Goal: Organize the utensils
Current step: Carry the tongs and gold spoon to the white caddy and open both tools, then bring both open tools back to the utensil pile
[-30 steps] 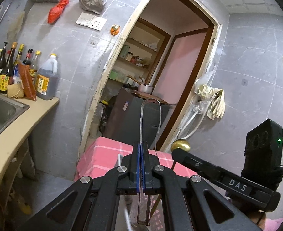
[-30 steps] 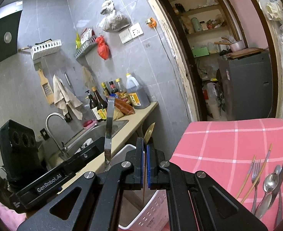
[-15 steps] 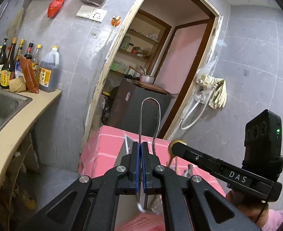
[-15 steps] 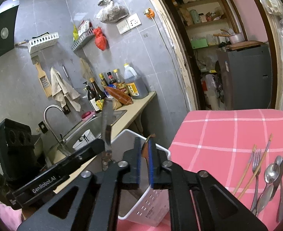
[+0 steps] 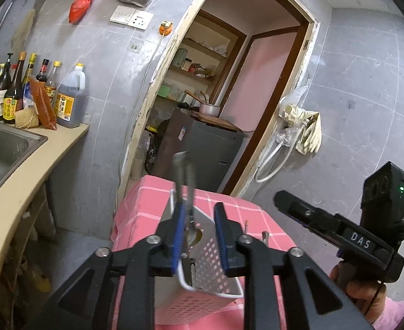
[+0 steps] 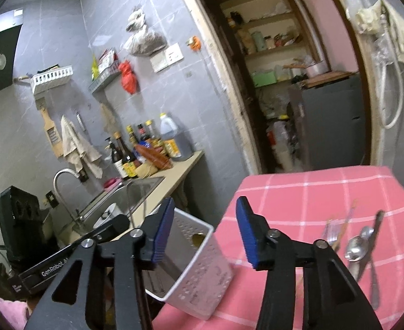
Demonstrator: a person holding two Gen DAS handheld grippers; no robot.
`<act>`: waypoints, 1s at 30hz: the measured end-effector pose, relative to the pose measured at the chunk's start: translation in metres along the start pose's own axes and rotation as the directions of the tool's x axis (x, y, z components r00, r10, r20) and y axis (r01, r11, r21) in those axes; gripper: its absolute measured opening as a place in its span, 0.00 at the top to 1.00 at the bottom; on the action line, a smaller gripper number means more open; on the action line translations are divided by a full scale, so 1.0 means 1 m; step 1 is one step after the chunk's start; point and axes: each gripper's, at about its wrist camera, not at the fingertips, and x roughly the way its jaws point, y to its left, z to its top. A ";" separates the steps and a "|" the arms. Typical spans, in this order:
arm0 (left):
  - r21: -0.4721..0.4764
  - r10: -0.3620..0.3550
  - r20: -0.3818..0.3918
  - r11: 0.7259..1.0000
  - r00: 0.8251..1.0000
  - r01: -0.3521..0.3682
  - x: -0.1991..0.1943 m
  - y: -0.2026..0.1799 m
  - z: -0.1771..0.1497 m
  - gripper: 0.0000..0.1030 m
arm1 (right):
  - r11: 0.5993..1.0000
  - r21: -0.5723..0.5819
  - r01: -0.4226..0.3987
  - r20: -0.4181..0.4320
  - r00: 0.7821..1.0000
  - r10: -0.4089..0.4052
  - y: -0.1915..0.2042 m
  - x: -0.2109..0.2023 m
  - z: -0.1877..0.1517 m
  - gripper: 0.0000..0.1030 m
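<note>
My left gripper (image 5: pixel 199 209) hovers over a white perforated basket (image 5: pixel 215 264) on the pink checked table (image 5: pixel 144 206). Its jaws are opening. A metal utensil with a wire-loop handle (image 5: pixel 184 176) stands blurred between them, leaning on the left pad, its lower end inside the basket. A gold spoon (image 5: pixel 197 238) lies in the basket. In the right wrist view my right gripper (image 6: pixel 205 203) is above and beside the basket (image 6: pixel 202 272), jaws opening, nothing between them; the gold spoon (image 6: pixel 197 238) shows inside. Loose forks, chopsticks, a spoon and a knife (image 6: pixel 358 247) lie on the cloth at right.
A counter with a steel sink (image 5: pixel 1 148) and several bottles (image 5: pixel 36 96) runs along the left. A doorway behind the table opens onto a grey cabinet (image 5: pixel 202 148) and shelves. A hand (image 5: pixel 361 291) holds the right gripper's grip at lower right.
Both grippers were shut on utensils and have opened. The gold spoon left the right gripper and sits in the basket. The wire-handled utensil has sunk lower between the left fingers.
</note>
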 end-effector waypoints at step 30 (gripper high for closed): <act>0.239 0.034 0.005 0.970 0.999 -0.034 0.040 -0.156 -0.041 0.01 | 0.890 -0.040 0.454 0.144 0.884 -0.445 -0.118 -0.150 -0.004 0.02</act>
